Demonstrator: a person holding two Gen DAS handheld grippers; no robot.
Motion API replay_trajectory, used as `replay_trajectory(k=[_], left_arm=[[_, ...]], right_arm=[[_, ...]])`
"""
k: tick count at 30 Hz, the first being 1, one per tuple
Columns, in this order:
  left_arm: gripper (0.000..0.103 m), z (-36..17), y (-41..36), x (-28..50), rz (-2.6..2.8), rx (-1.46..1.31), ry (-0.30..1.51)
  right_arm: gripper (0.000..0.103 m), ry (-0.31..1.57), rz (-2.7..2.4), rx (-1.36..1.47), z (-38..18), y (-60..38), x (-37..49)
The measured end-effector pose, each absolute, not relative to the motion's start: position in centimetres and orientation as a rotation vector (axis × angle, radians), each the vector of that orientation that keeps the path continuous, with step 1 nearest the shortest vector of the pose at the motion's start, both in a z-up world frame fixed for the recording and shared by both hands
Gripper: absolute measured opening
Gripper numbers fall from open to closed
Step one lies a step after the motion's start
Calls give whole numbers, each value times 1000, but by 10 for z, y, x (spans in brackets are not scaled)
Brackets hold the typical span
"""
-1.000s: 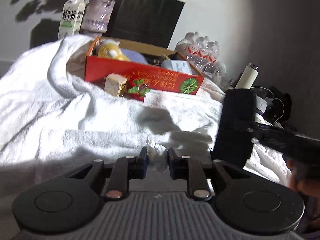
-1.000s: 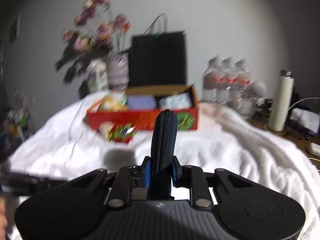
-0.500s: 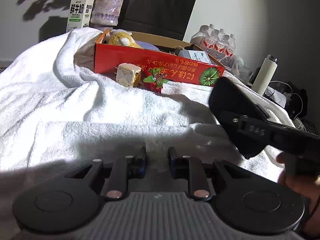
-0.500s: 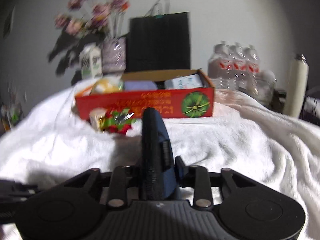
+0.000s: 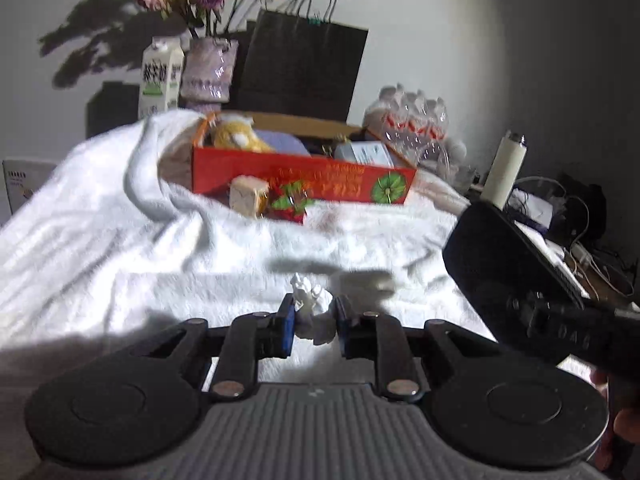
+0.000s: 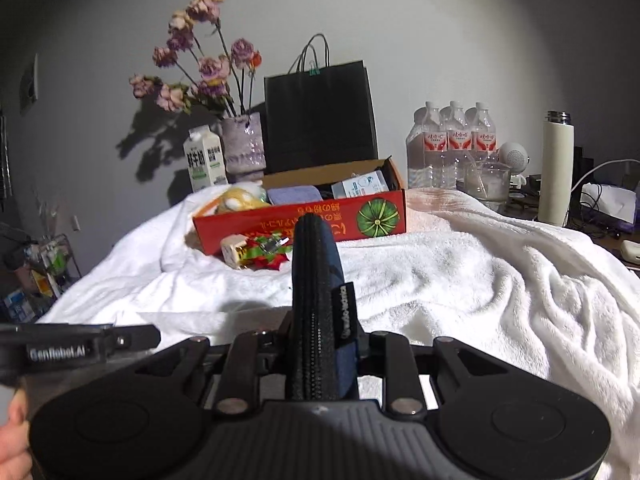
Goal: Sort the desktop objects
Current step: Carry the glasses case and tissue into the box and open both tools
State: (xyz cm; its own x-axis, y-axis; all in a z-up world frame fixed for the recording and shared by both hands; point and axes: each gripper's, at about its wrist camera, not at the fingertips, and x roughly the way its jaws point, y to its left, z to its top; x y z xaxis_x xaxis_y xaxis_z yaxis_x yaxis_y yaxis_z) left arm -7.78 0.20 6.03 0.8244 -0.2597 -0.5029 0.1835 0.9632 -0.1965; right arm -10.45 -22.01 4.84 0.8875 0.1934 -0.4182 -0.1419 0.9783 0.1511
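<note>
Your right tongs [image 6: 320, 340] are clamped on a dark zippered pouch [image 6: 316, 304] that stands on edge between the pads, its top rising in front of the red box [image 6: 304, 224]. Your left tongs [image 5: 314, 322] are nearly closed around a small crumpled white wad [image 5: 310, 300], which sits between the blue pads just above the white blanket [image 5: 120, 248]; the left pad touches it, but I cannot tell whether the right one does. The red box lies open at the far side of the blanket, holding a yellow plush toy [image 5: 236, 138], a lilac cloth [image 6: 292, 194] and a small white carton [image 6: 360, 186]. Just in front of it lie a cream cube [image 5: 248, 196] and a red-and-green ornament [image 5: 290, 202], touching each other.
</note>
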Motion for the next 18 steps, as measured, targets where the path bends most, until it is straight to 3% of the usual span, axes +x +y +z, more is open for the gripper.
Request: replay_trajectory(k=[10,18], left_arm=[[21,135,26,-20,-200,-146,472],[21,180,11,116,-281,-182,531]], right_arm=[[23,340,245,137,92,-230,-79],[23,293,322,153,145,-234,28]])
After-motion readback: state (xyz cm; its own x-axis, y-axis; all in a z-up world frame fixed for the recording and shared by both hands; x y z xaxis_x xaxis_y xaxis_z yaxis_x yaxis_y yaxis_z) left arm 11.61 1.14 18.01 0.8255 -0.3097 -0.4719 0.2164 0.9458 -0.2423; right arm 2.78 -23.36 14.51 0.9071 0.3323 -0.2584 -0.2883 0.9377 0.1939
